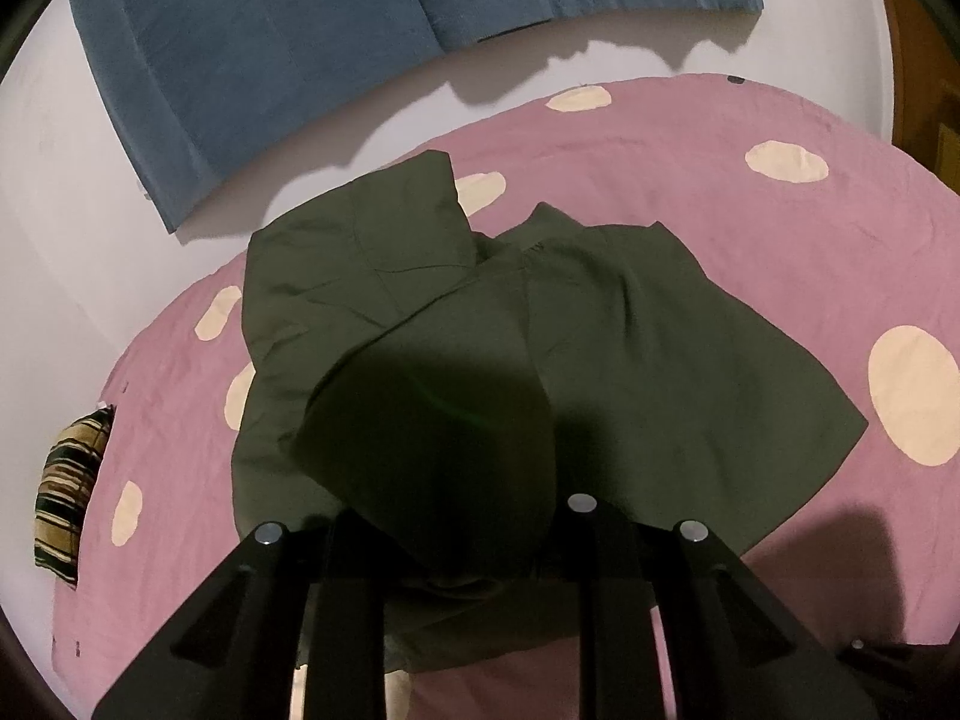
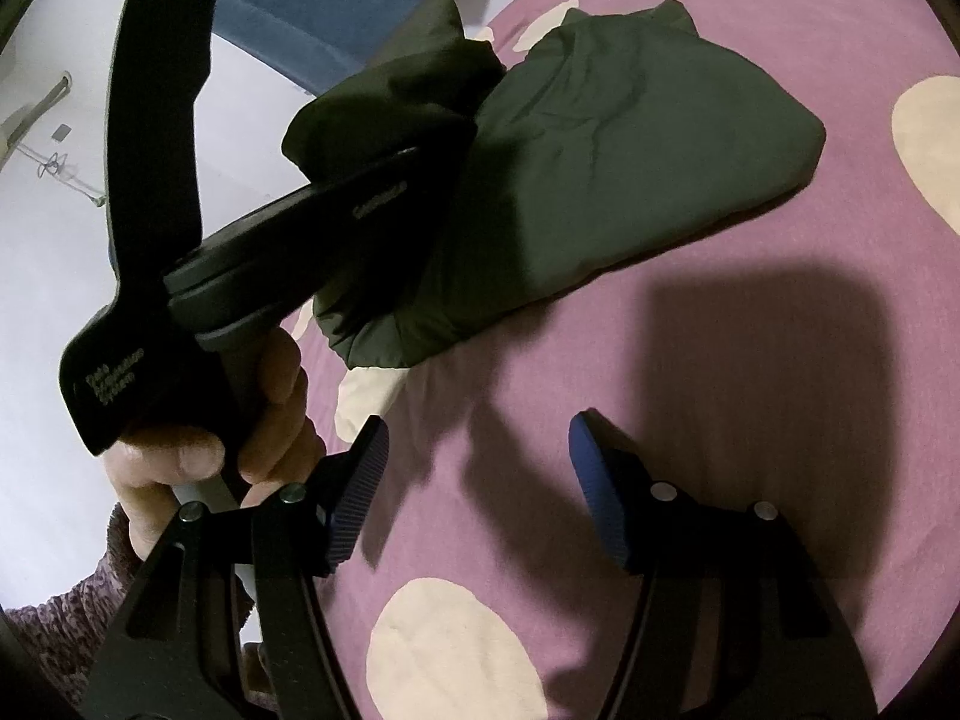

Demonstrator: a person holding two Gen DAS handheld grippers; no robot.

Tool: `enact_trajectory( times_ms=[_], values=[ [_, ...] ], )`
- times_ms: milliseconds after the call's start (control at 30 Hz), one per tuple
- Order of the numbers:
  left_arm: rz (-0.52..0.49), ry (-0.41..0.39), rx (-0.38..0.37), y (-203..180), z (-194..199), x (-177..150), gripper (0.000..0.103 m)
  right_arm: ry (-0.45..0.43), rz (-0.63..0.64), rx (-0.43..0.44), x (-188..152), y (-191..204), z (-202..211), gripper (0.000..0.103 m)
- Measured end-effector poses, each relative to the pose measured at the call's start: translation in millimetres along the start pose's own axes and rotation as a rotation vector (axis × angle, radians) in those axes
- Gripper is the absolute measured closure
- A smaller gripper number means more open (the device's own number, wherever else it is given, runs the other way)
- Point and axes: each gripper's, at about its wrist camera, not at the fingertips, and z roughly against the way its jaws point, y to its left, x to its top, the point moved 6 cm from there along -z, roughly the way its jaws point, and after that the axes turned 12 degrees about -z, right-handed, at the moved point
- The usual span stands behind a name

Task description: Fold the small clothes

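Observation:
A dark green garment (image 1: 648, 336) lies crumpled on the pink spotted sheet (image 1: 690, 168). One fold of it is lifted and drapes over my left gripper (image 1: 462, 546), whose jaws are shut on the cloth with the tips hidden under it. In the right wrist view the same garment (image 2: 636, 138) lies at top centre, with the left gripper (image 2: 420, 138) reaching into its left edge, held by a person's hand (image 2: 198, 456). My right gripper (image 2: 480, 492) stands open low over bare sheet in front of the garment, nothing between its blue pads (image 2: 360, 498).
A blue cloth (image 1: 270, 48) lies beyond the sheet on a white surface (image 1: 72, 210). A striped item (image 1: 69, 492) sits at the sheet's left edge. The hand's knitted sleeve (image 2: 72, 606) is at lower left. The sheet (image 2: 750, 420) has cream dots.

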Motion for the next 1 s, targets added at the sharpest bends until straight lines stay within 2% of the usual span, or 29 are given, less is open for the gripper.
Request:
enact_trajectory(
  times_ms=[167, 200, 233, 400, 500, 600, 800, 1000],
  values=[
    [0.002, 0.001, -0.004, 0.4, 1.9, -0.4, 0.079, -0.003, 0.004, -0.002, -1.5, -2.4, 5.8, 0.041],
    [0.002, 0.002, -0.004, 0.2, 2.3, -0.1, 0.075, -0.003, 0.006, -0.005, -1.8, -2.6, 6.2, 0.040],
    [0.000, -0.002, -0.017, -1.4, 4.5, 1.0, 0.066, -0.003, 0.007, -0.006, -1.6, -2.8, 6.3, 0.040],
    [-0.033, -0.072, -0.014, -12.9, 30.0, 11.9, 0.047, -0.005, 0.010, -0.008, -2.1, -3.5, 8.6, 0.040],
    [-0.028, -0.119, -0.043, -14.4, 50.2, 18.2, 0.045, -0.008, 0.011, -0.014, -3.2, -4.3, 9.5, 0.040],
    [-0.010, -0.167, -0.069, -7.3, 71.4, 20.1, 0.034, -0.009, 0.013, -0.014, -3.9, -5.4, 10.8, 0.040],
    [0.095, -0.267, -0.146, 34.7, 107.3, 1.4, 0.027, -0.009, 0.017, -0.022, -1.2, -6.8, 10.3, 0.040],
    [0.281, -0.301, -0.161, 109.1, 99.6, -57.0, 0.024, -0.008, 0.013, -0.031, -3.0, -6.5, 14.6, 0.040]
  ],
)
